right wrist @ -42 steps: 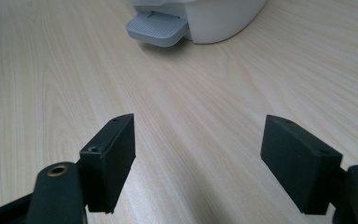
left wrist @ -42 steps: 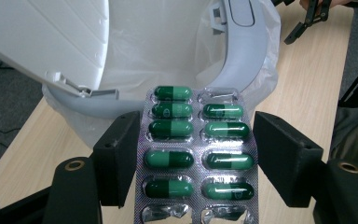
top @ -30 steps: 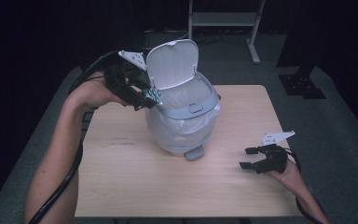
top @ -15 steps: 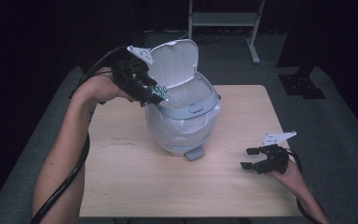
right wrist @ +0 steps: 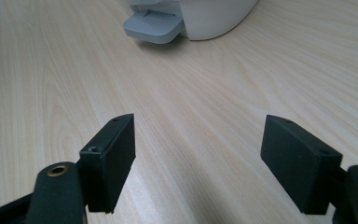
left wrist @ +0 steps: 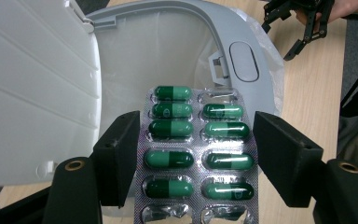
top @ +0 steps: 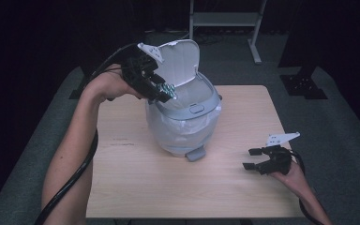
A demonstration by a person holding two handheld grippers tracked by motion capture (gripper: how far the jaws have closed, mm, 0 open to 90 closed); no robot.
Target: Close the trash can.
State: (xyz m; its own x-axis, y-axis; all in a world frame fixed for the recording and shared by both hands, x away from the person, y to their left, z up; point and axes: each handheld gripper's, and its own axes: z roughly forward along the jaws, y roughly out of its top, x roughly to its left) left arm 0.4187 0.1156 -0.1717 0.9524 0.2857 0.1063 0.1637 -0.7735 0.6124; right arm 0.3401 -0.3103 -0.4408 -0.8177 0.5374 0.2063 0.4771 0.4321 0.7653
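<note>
A small grey pedal bin stands near the middle of the wooden table, its lid swung up toward the far side and a thin white liner showing through its walls. In the high view the left gripper is held over the bin's left rim, tilted down toward the opening, with a small greenish object at its tip that is too small there to make out. The left gripper view makes it plain: a silver blister pack of two-tone green capsules lies between the two black jaws, which press on its long edges and hold it over the open mouth of the bin, the white liner beneath it and the ribbed underside of the raised lid on the left. Two blisters at the near end of the pack and one at the far right corner look emptied. That view also catches the right gripper far off across the table. In the high view the right gripper sits low near the table's near right corner, well apart from the bin. The right gripper view shows its jaws spread wide with nothing between them, bare wood below, and the bin's grey foot pedal ahead.
</note>
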